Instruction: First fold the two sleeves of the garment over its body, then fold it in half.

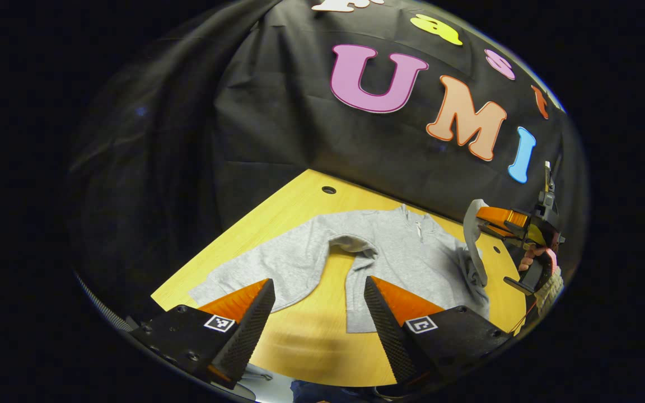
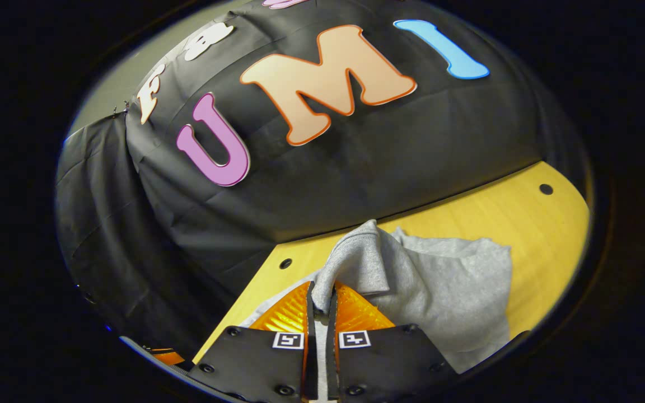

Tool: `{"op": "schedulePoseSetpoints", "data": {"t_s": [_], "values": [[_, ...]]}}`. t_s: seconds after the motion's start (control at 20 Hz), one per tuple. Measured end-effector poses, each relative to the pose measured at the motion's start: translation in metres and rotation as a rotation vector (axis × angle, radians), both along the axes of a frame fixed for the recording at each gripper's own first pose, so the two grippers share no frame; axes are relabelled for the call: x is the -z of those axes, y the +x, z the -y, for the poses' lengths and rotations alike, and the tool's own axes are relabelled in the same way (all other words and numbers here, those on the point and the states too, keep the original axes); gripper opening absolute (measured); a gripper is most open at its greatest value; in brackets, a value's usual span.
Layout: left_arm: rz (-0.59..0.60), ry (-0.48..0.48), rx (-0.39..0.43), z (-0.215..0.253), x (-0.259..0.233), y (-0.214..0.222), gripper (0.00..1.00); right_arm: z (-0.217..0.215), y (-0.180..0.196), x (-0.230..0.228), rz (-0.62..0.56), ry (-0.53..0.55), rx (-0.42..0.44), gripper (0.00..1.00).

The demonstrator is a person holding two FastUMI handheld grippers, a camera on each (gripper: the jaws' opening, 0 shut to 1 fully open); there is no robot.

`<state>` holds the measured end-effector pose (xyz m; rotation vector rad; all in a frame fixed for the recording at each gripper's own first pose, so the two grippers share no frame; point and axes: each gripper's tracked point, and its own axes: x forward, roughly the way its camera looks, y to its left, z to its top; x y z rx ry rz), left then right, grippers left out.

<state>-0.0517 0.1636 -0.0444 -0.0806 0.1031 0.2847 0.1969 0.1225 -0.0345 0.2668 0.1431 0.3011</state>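
Observation:
A grey sweatshirt (image 1: 401, 246) lies spread on the yellow table (image 1: 294, 207). One sleeve (image 1: 255, 266) stretches flat toward the near left corner. My left gripper (image 1: 319, 310) hovers open above the table's near edge, over the gap between that sleeve and the hem, holding nothing. At the garment's right side my right gripper (image 1: 482, 221) holds the other sleeve (image 1: 473, 246) lifted, so it hangs in a curved strip. In the right gripper view, my right gripper (image 2: 321, 294) is shut on that sleeve's ribbed cuff (image 2: 356, 260), with the bunched sweatshirt (image 2: 451, 291) beyond it.
The black cloth wall runs along the table's far edge. Small round holes (image 1: 328, 190) (image 2: 546, 189) sit in the tabletop near its back corners. A hand (image 1: 541, 263) with a knit cuff holds the right gripper at the table's right end.

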Motion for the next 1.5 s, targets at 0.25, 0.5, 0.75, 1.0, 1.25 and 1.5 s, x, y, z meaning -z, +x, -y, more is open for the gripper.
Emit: {"op": "schedulePoseSetpoints", "data": {"t_s": [0.25, 0.5, 0.75, 1.0, 1.25, 1.5], "values": [[-0.015, -0.039, -0.089, -0.048, 0.015, -0.007, 0.94, -0.081, 0.020, 0.024, -0.046, 0.047, -0.192, 0.08], [-0.041, -0.068, -0.200, -0.106, 0.041, -0.009, 0.94, -0.111, 0.043, 0.075, -0.126, -0.002, -0.228, 0.12], [-0.092, -0.103, -0.259, -0.140, 0.074, 0.001, 0.95, -0.108, 0.057, 0.108, -0.181, -0.038, -0.211, 0.28], [-0.164, -0.121, -0.272, -0.149, 0.106, 0.009, 0.95, -0.103, 0.059, 0.101, -0.131, -0.081, -0.192, 0.98], [-0.181, -0.141, -0.300, -0.153, 0.121, 0.010, 0.95, -0.094, 0.048, 0.091, -0.090, -0.145, -0.171, 0.98], [-0.200, -0.070, -0.351, -0.163, 0.121, 0.006, 0.76, -0.080, 0.024, 0.075, -0.050, -0.200, -0.155, 0.98]]}}
